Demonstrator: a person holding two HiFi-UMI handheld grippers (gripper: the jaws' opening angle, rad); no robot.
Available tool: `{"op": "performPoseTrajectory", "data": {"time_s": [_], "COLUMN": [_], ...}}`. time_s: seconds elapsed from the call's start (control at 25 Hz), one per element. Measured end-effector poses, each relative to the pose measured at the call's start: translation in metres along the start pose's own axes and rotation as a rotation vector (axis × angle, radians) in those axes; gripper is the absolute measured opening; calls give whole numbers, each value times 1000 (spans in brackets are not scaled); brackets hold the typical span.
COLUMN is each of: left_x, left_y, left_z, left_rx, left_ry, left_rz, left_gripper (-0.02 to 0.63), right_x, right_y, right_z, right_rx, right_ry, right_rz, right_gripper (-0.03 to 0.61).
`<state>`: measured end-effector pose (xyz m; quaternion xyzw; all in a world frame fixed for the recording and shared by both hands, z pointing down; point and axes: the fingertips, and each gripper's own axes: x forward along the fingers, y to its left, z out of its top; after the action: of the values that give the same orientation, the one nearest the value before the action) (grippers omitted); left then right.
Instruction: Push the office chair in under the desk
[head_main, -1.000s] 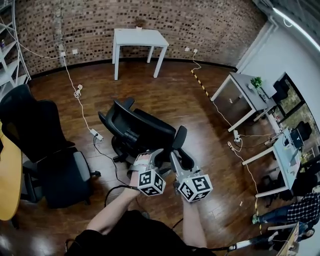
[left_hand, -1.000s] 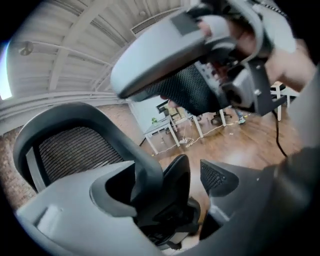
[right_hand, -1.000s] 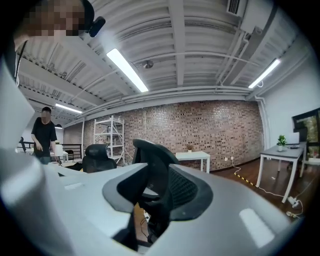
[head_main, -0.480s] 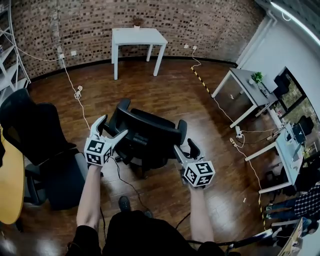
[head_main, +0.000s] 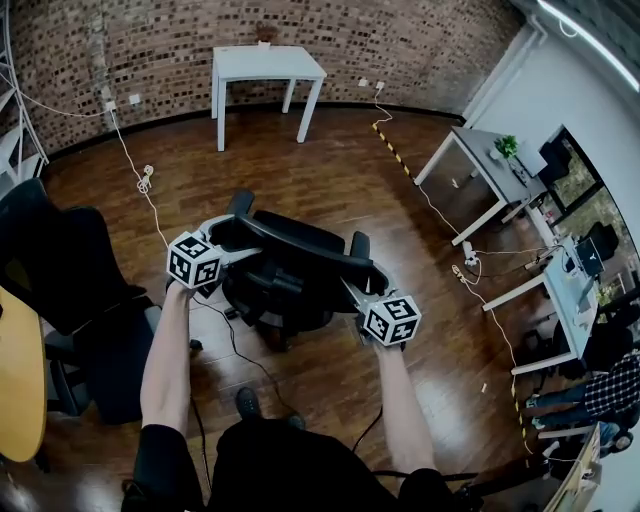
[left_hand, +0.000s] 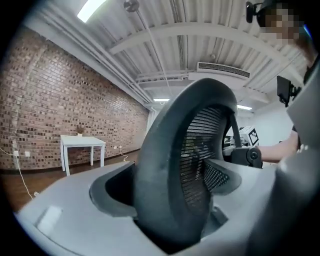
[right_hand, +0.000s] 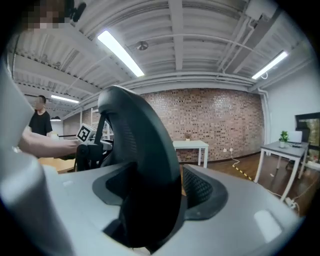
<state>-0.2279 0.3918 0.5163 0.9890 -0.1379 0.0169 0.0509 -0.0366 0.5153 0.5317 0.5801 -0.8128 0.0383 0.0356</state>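
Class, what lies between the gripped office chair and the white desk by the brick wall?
Only bare wooden floor, seen in the head view, separates office chair from white desk; a cable trails alongside.

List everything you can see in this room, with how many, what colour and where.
office chair: one, black, mid-floor, backrest rim between both grippers' jaws
second chair: one, black, left side, beside the yellow table
yellow table: one, left edge
desk: one, white, against the brick wall
side desks: two, pale tops, right side
plant: one, green, on the farther side desk
cable: one, white, on the floor at left
striped tape: one strip, yellow and black, on the floor right of the desk
person: one, checked sleeve, lower right edge
left gripper: grey, shut on the backrest's left edge
right gripper: grey, shut on the backrest's right edge
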Motion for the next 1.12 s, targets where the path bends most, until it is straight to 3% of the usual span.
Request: {"op": "performPoseTrajectory", "data": {"time_s": [0.08,0.2,0.44,0.72,1.12], "left_x": [-3,-9,8,28,77], "left_y": [0,15,44,96,113], "left_z": [0,13,13,20,28], "left_rx": [-7,-14,54,28,26], "left_ry": [-15,-53,-64,-54,-35], "left_rz": [-11,2,129,142,162], "left_gripper": [529,515,540,540,545], "right_x": [5,27,58,108,122], "right_y": [-2,-11,-36,-58,-106], "right_z": [-3,3,10,18,29], "right_rx": [3,51,53,30,17], "right_ry": [-53,-123,-143,-146,-161], "right_rz": [74,146,217,165,125], "right_gripper": [259,249,249,259,268]}}
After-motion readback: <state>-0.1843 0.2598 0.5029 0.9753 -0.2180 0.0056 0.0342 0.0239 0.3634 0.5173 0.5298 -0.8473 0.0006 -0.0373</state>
